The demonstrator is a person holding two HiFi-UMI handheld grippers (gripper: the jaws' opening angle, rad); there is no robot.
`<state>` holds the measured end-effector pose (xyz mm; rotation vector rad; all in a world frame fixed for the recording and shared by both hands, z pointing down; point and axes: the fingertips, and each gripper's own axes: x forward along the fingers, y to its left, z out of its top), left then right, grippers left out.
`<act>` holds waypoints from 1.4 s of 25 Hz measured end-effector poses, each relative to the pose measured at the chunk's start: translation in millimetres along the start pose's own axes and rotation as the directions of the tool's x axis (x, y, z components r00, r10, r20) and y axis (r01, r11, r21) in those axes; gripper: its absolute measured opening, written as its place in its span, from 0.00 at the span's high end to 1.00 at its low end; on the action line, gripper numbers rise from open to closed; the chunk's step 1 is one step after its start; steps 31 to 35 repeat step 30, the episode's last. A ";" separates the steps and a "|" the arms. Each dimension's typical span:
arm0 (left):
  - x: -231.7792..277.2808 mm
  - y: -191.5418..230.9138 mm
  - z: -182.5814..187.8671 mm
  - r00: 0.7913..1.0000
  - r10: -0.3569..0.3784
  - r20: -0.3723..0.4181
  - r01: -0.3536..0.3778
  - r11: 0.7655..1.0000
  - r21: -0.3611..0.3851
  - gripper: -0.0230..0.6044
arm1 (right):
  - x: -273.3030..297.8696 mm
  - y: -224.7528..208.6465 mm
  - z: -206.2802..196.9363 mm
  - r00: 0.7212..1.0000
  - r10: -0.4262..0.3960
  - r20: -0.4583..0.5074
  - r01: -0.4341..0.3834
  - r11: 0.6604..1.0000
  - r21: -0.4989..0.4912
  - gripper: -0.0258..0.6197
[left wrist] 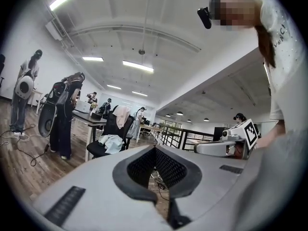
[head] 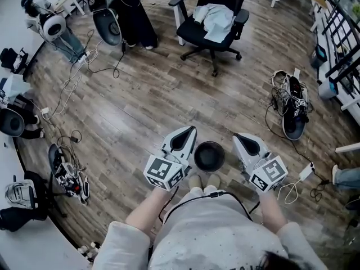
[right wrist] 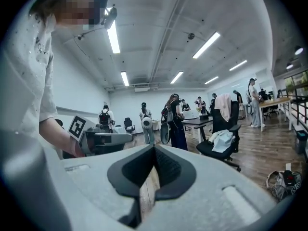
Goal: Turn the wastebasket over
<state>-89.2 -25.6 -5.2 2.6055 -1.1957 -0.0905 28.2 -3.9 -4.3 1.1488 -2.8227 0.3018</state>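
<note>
I hold both tongs in front of my body, about level and pointing away from me. The left tongs (head: 185,135) are clenched, the two dark pads meet in the left gripper view (left wrist: 155,165) and nothing is between them. The right tongs (head: 243,139) are also clenched and empty in the right gripper view (right wrist: 154,170).

The wastebasket (head: 209,156) is on the wooden floor (head: 169,94), just beyond my shoes (head: 203,180). In the head view it sits in the gap between the two tongs. From above it appears as a dark circle, so its long axis stands upright and it is not lying on its side. I cannot tell whether the circle is the open mouth or the closed bottom. So this scene fits a basket that stands the normal way, and also one that stands already upside down.

Neither gripper view shows the basket, only the room ahead, so I judge it is below the line of both tongs. The two hands are almost equally near to it, one on each side, and the left looks slightly closer. Any grasp of it would need the tongs to go downward and inward.
</note>
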 end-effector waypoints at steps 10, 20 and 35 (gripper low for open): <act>-4.1 -2.1 -5.3 1.000 -0.003 -0.003 0.003 1.000 0.006 0.97 | 9.7 14.5 7.6 1.000 0.018 0.025 -0.018 1.000 -0.010 0.96; -3.8 7.9 -5.6 1.000 0.012 -0.007 -0.012 1.000 0.014 0.97 | 10.2 5.5 5.0 1.000 -0.004 0.015 0.004 1.000 0.001 0.96; 3.8 18.1 -14.1 0.999 0.034 -0.019 -0.034 0.999 0.001 0.97 | 11.8 -4.6 -11.1 1.000 -0.011 -0.011 0.011 1.000 0.027 0.96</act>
